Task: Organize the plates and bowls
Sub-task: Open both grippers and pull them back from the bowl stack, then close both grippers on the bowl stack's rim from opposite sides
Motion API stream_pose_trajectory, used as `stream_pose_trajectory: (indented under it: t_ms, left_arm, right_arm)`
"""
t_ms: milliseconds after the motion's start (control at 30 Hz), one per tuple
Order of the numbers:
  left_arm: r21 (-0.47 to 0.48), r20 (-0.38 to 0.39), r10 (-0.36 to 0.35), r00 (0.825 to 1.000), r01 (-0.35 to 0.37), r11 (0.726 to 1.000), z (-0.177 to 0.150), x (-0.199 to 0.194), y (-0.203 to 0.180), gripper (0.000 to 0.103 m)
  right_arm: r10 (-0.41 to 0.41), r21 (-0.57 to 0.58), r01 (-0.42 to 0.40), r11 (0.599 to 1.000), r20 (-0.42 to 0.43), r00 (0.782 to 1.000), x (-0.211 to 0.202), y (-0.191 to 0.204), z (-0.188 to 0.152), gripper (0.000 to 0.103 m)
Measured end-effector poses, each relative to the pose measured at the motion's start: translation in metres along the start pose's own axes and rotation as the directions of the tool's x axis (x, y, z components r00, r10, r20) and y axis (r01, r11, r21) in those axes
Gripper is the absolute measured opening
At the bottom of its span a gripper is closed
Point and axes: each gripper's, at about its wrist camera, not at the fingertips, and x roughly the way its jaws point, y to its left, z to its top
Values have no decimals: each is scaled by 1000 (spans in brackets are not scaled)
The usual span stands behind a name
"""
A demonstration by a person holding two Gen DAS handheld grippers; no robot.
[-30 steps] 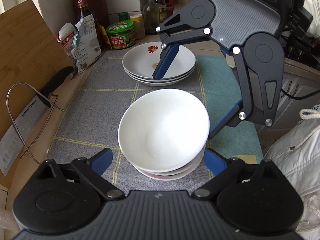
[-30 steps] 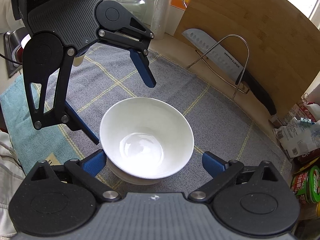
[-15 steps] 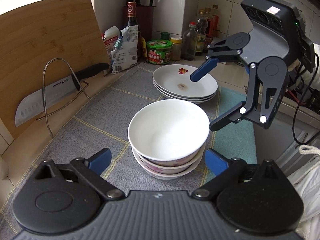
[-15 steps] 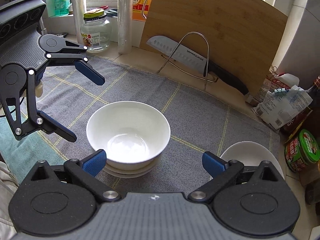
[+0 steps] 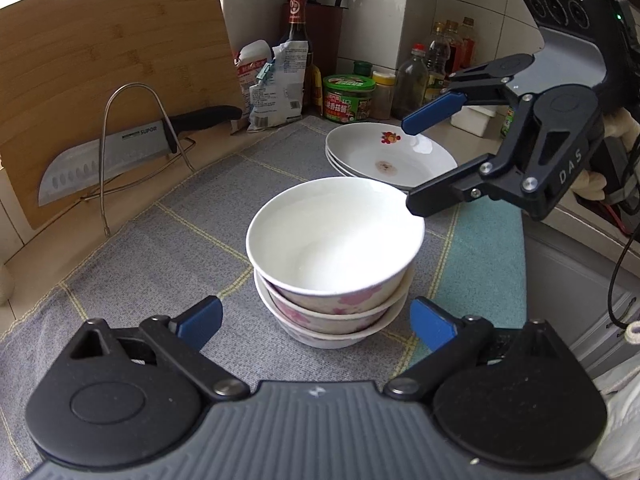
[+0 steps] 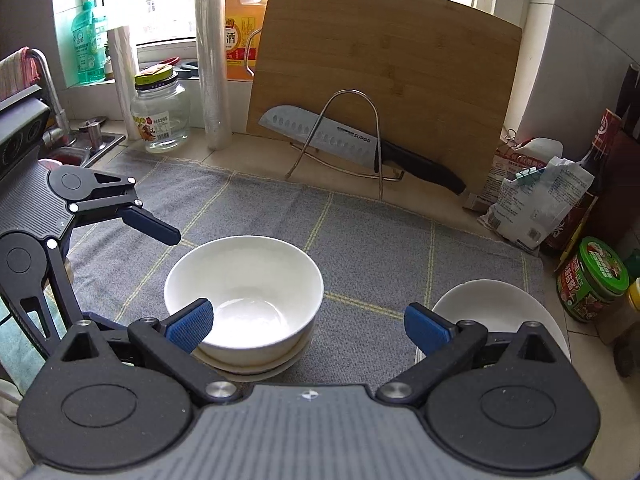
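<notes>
Bowls [image 5: 334, 264] sit in a stack of three in the middle of the left wrist view, on a grey cloth [image 5: 160, 248]. The left gripper [image 5: 316, 322] has its jaws wide apart, one on each side of the stack, not touching it. Plates [image 5: 390, 156] are piled behind the bowls. The right gripper [image 5: 412, 164] hangs at the upper right, jaws apart, holding nothing. A knife [image 5: 120, 152] leans on a wooden board [image 5: 100, 52] at the left.

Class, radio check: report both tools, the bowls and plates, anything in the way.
Left tool open, empty. Right tool open, empty. Bowl stack nested on cloth, plate stack behind it. Nothing blocking.
</notes>
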Motion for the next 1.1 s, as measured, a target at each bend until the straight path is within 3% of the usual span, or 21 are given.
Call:
stream_pose_trajectory:
  t_ms: [133,333,467,567,767,900,1033,1100]
  left_arm:
    - [5,-8,42,999,-41,999,-3,3,-4,100]
    - [-33,-20,33,999,-34,999,-10,10,-6,100]
    - [-49,-13,19,1000,-20,999,-16,15,-7,100]
    - [-60,-21,16,1000,-17,998,-25,23,-7,100]
    - [-99,-83,8,997,-17,995,-37,44,-7,100]
    - [-57,-125,48,991,-55,997,-39,54,-18,101]
    - [12,-144,106,984,-105,994,-40,61,-31,103]
    - [-3,-139,108,984,-110,994,-40,61,-32,103]
  right_arm:
    - [0,32,0,999,-9,1000,6,-2,-9,103]
    - [1,60,-1,998,-3,1000,7,0,-16,103]
    - [42,43,-43,998,31,999,-6,5,-22,103]
    - [65,26,-65,998,-4,998,0,8,-36,103]
    - [65,-85,-79,993,-158,985,44,17,-75,103]
    - [78,-173,-106,979,-164,983,60,13,-83,103]
    - [177,-171,-203,964,-155,972,68,-3,-85,103]
    - [207,-211,-234,949,-142,968,68,-5,-85,103]
